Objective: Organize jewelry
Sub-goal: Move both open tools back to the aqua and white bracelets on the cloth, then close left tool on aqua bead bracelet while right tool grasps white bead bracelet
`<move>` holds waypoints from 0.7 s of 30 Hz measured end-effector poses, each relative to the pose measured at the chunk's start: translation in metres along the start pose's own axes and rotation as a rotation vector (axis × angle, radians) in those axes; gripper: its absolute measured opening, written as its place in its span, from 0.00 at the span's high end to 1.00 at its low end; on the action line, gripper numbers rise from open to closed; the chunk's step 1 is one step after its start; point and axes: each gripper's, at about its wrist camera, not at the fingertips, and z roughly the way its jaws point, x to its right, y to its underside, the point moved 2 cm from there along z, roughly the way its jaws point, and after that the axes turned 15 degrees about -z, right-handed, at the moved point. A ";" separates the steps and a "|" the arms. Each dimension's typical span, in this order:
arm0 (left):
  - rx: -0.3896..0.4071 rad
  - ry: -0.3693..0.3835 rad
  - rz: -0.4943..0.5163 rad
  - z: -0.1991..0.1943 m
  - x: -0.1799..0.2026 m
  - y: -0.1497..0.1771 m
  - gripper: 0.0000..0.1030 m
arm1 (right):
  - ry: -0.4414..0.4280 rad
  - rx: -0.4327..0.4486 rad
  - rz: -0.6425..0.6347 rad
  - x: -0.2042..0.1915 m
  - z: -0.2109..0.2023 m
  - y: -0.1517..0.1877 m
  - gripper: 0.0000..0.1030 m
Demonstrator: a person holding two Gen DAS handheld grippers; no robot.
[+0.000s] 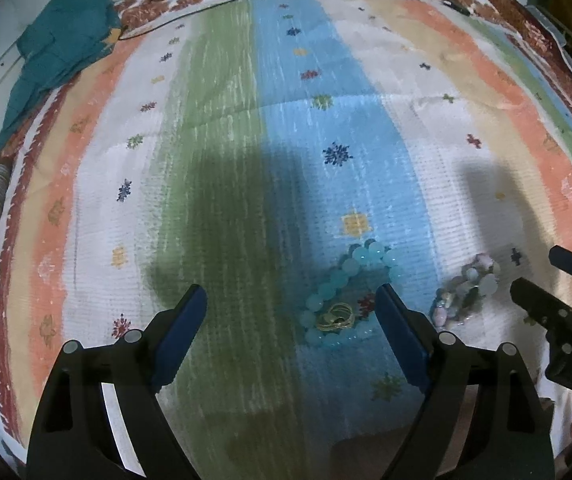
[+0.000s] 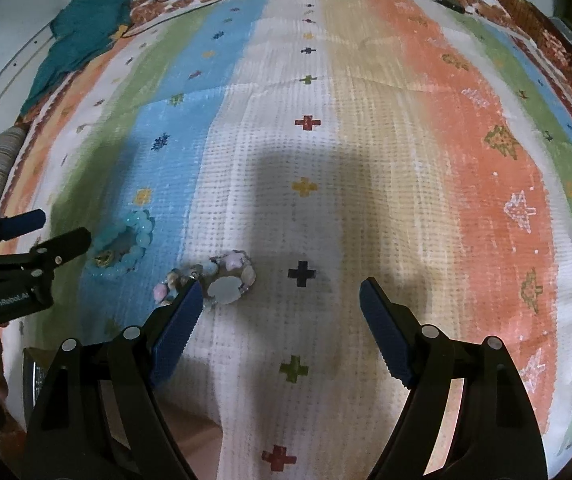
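Hovering over jewelry on a striped cloth, both hand-held grippers spread wide and empty.

The left hand-held gripper [image 1: 291,296] has the turquoise bead bracelet [image 1: 343,276] (a small gold piece [image 1: 335,316] inside its loop) just beside its right finger. The pastel bead bracelet [image 2: 222,280] lies against the left finger of the right hand-held gripper [image 2: 280,292], on the striped cloth [image 2: 365,140].
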 end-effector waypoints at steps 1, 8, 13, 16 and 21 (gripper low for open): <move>-0.002 0.001 0.003 0.002 0.001 0.000 0.18 | 0.002 -0.003 0.001 0.000 0.002 -0.001 0.22; -0.015 -0.003 0.018 0.011 0.005 -0.003 0.18 | 0.013 -0.020 0.005 0.003 0.011 -0.007 0.22; -0.018 -0.009 0.037 0.019 0.008 -0.005 0.18 | 0.015 -0.034 0.009 0.005 0.019 -0.009 0.22; -0.016 -0.016 0.046 0.022 0.009 -0.006 0.18 | 0.024 -0.042 -0.002 0.005 0.024 -0.011 0.22; -0.027 -0.031 0.062 0.030 0.009 -0.009 0.18 | 0.046 -0.058 -0.021 0.003 0.031 -0.013 0.22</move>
